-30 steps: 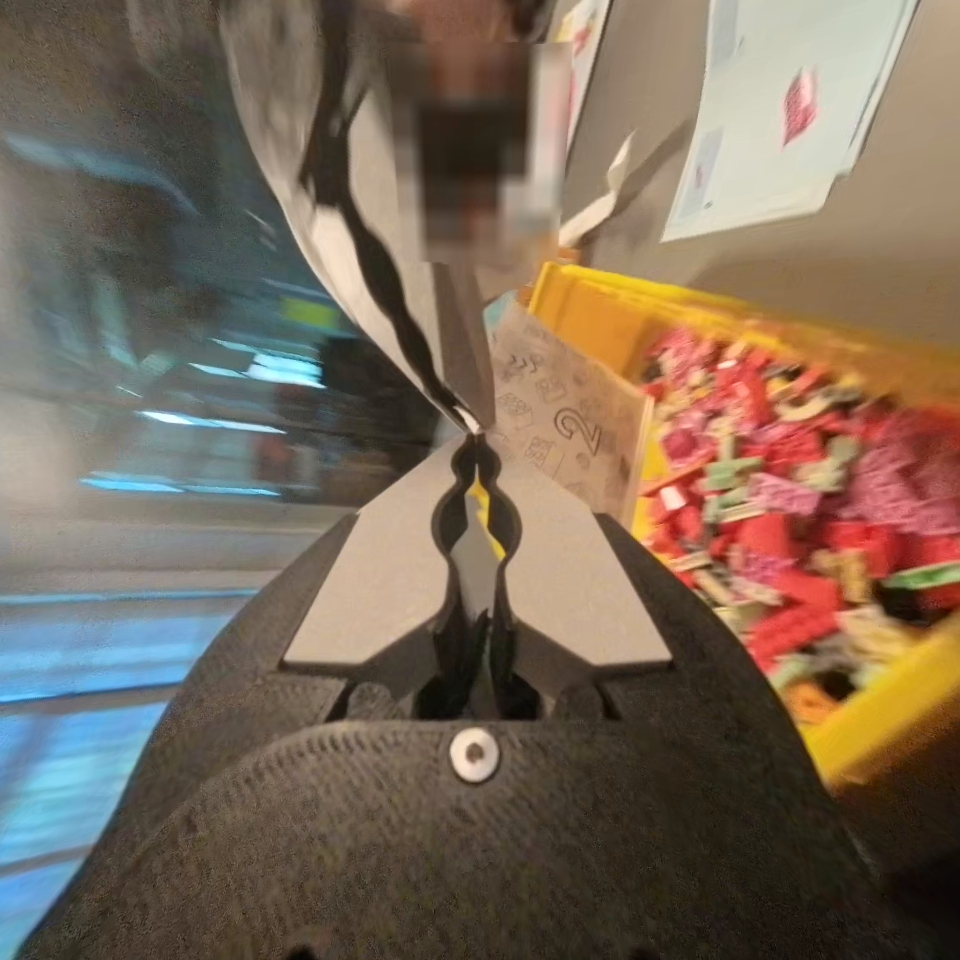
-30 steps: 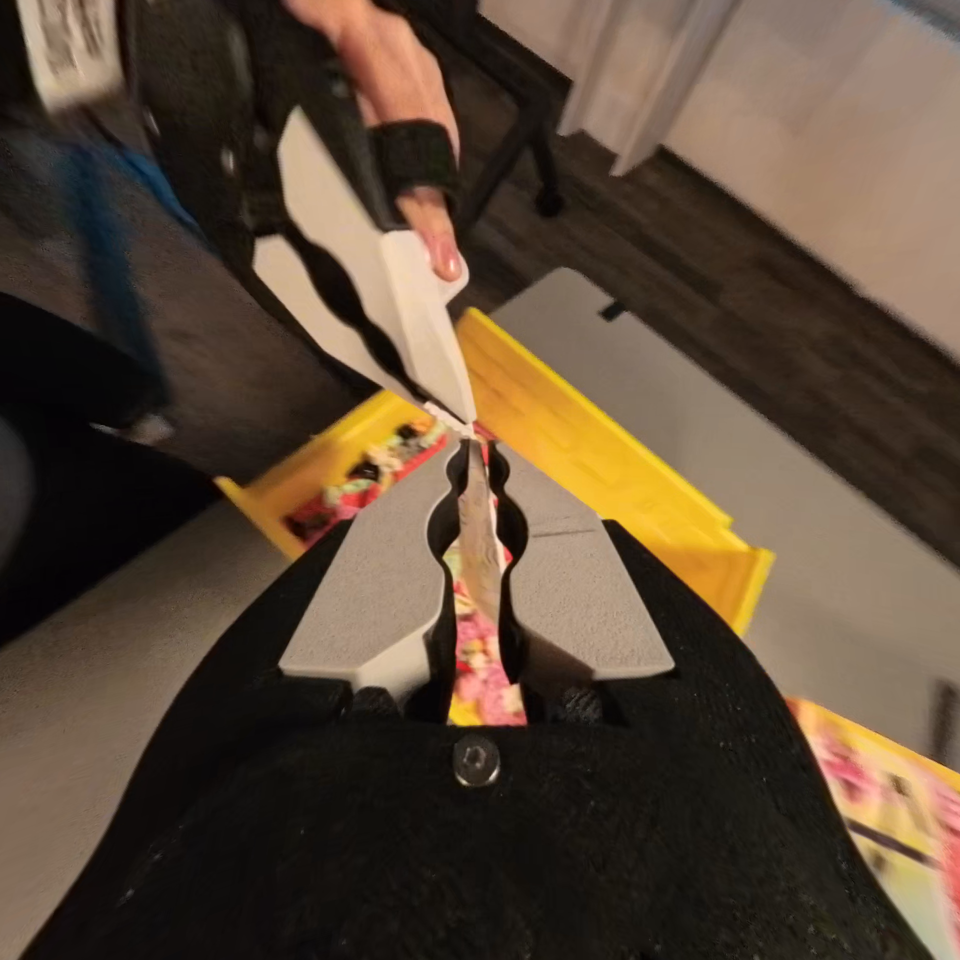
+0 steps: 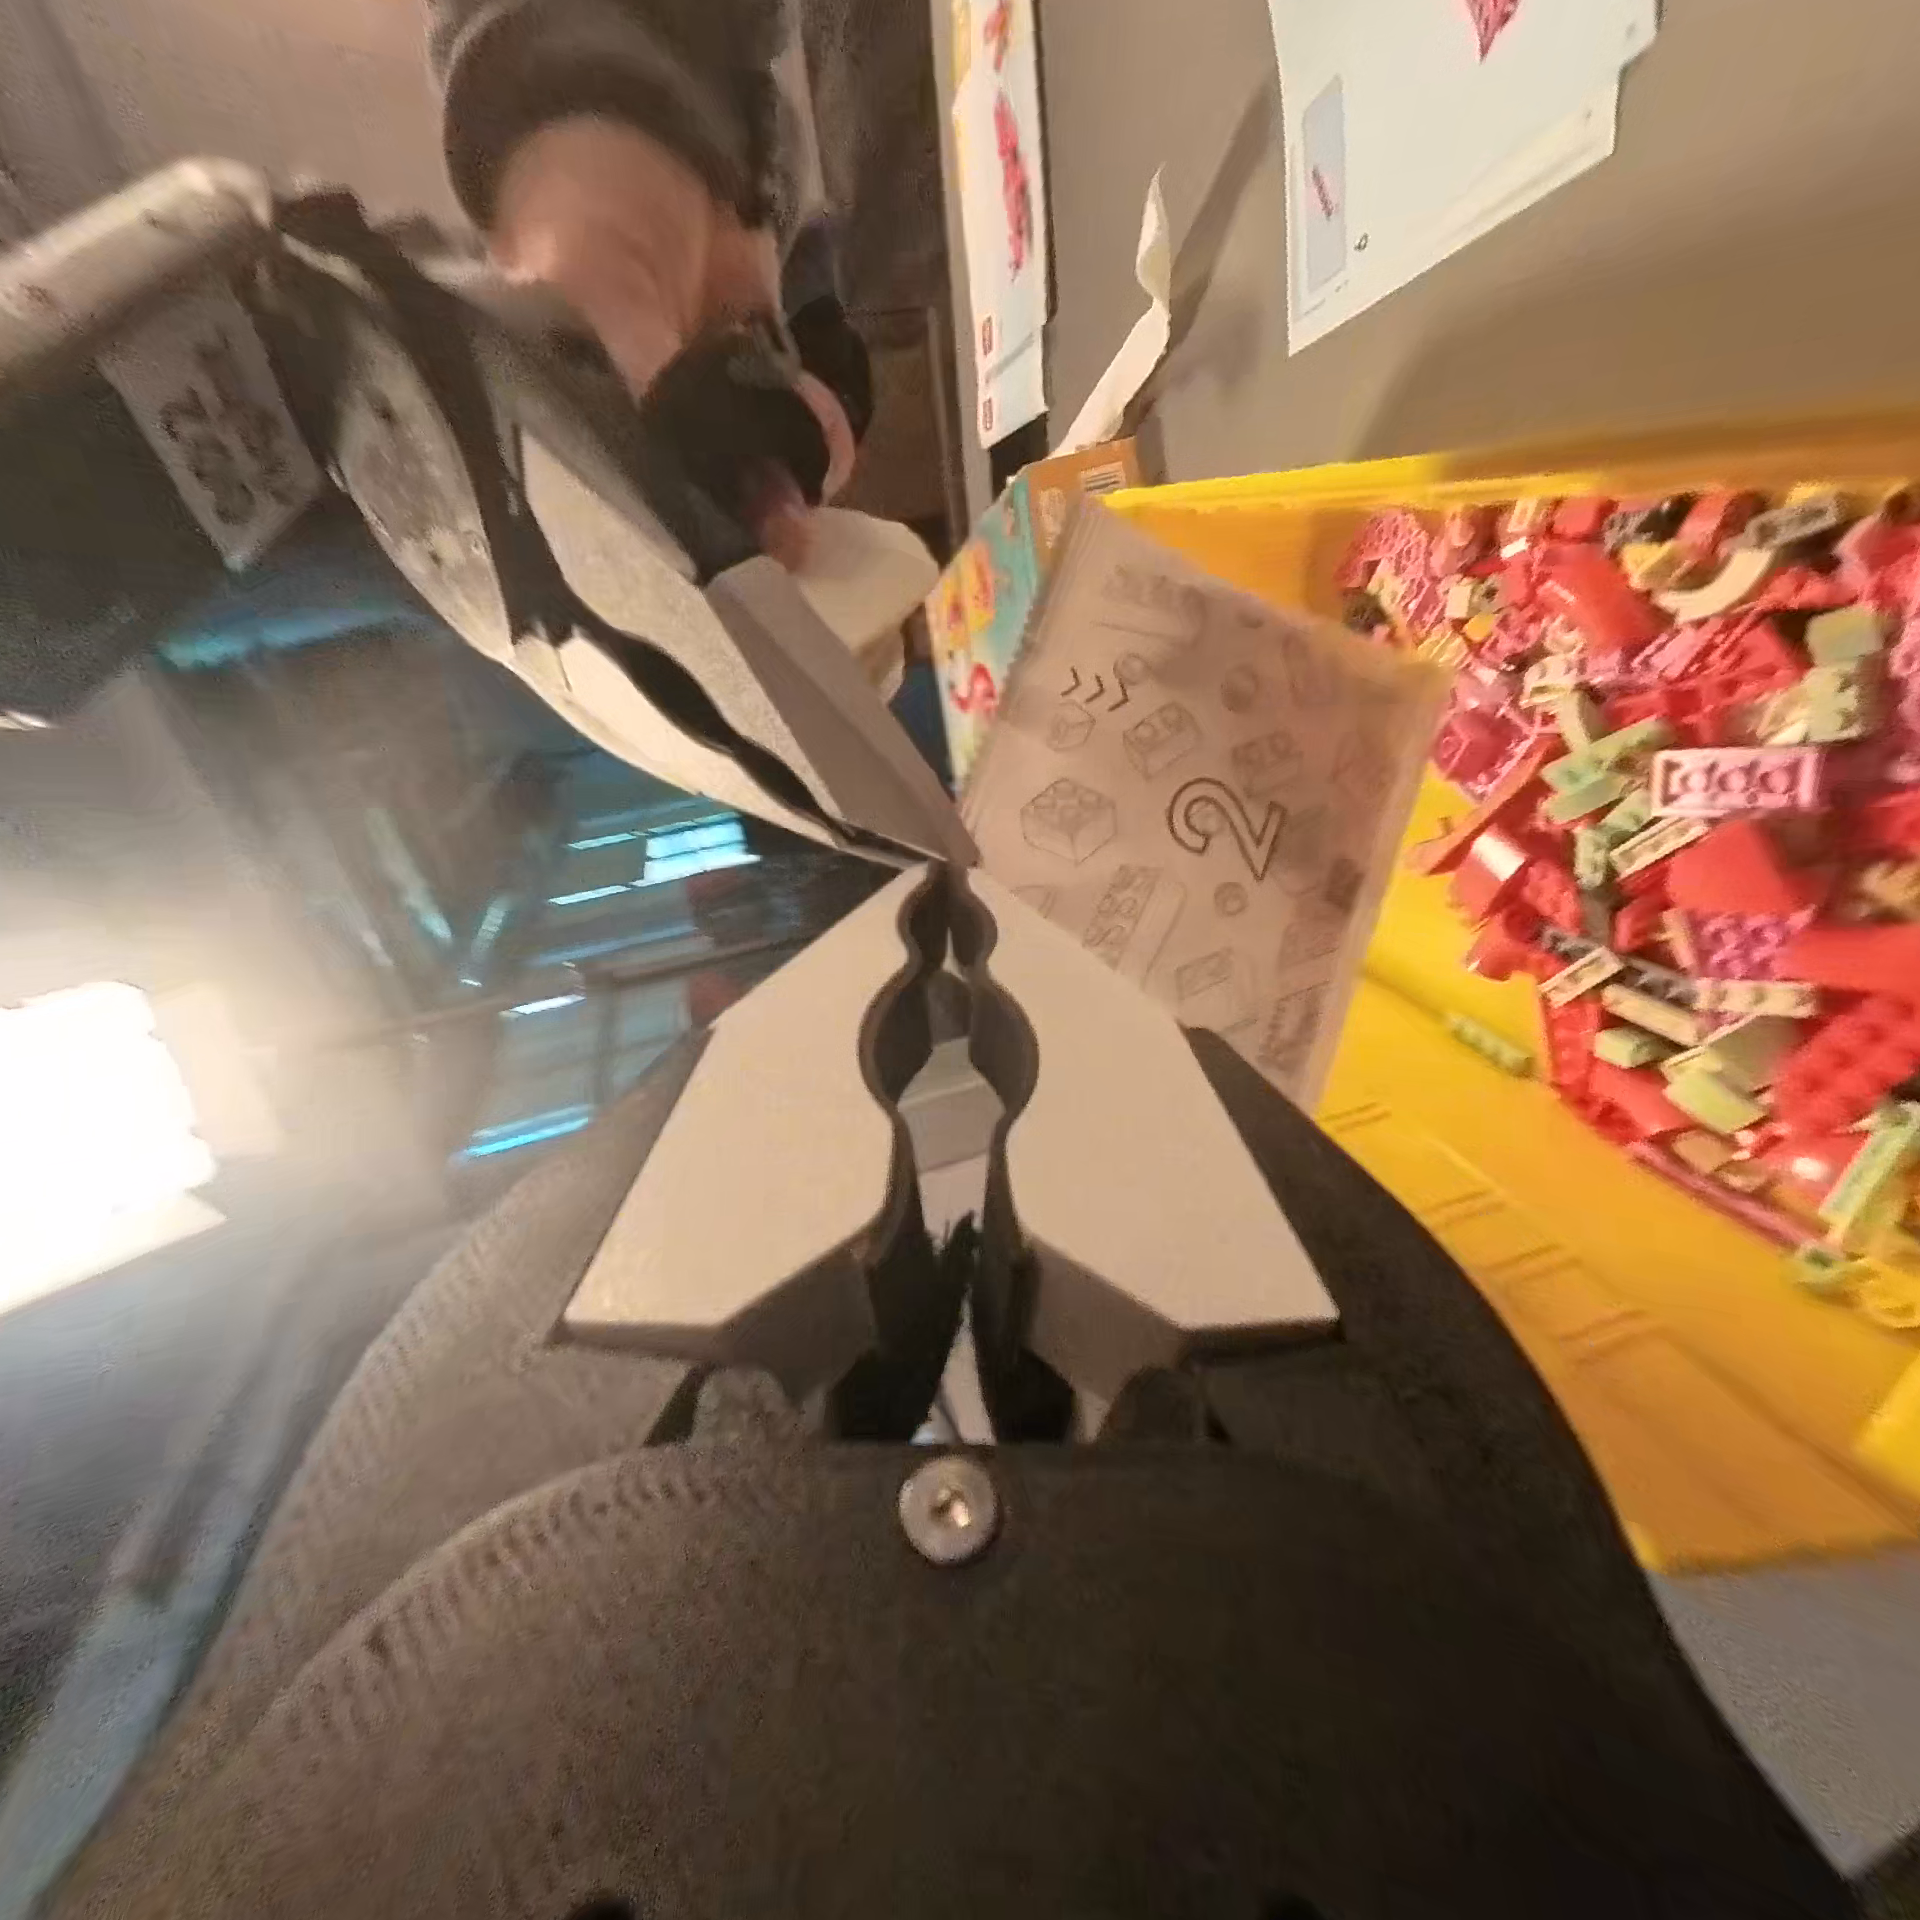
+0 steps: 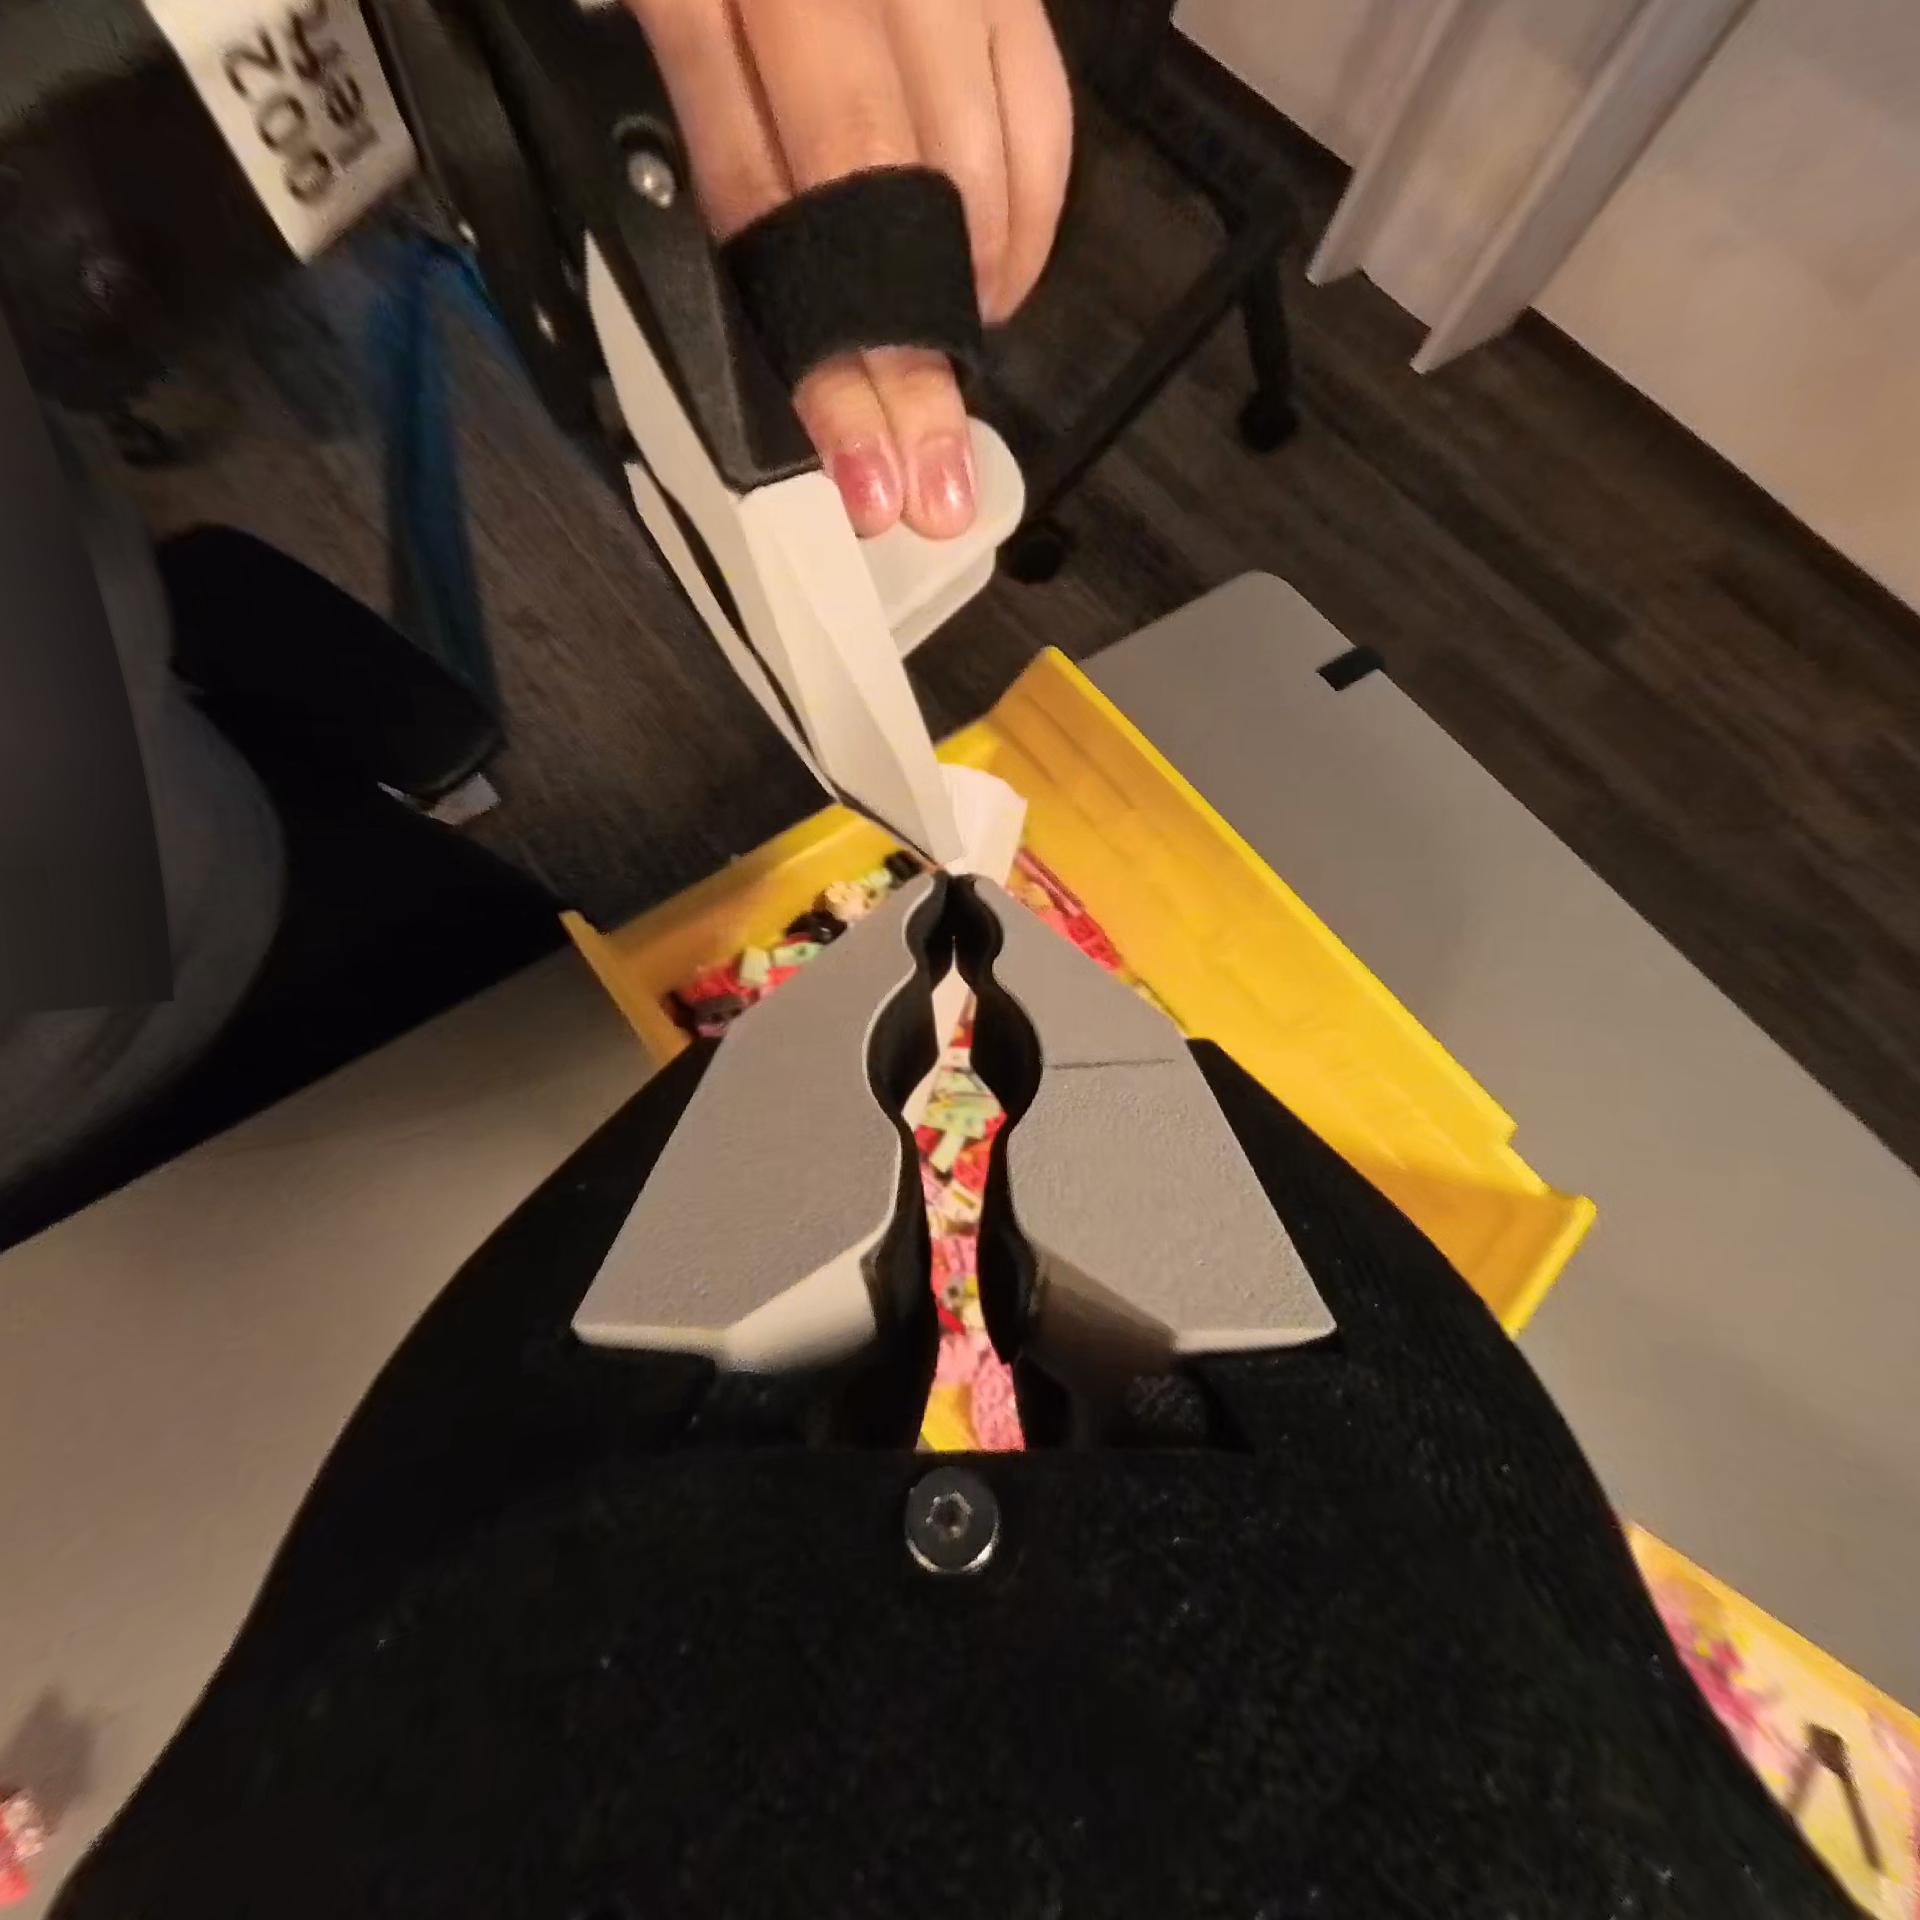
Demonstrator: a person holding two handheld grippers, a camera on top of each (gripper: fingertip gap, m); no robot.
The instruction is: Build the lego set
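We hold the paper bag [image 3: 1195,873] above the yellow bin [image 3: 1558,1299]. The left gripper [image 3: 948,883] and the right gripper [image 4: 961,894] both pinch one corner, tips nearly touching, probably to tear it.

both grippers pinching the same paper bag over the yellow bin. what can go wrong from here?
1. Both the left gripper and the right gripper grip the paper bag at nearly one spot, tips almost meeting; pulling may tear unevenly or slip off.
2. The bag hangs at the edge of the yellow bin; anything spilling could mix into the brick pile or land on the grey table.
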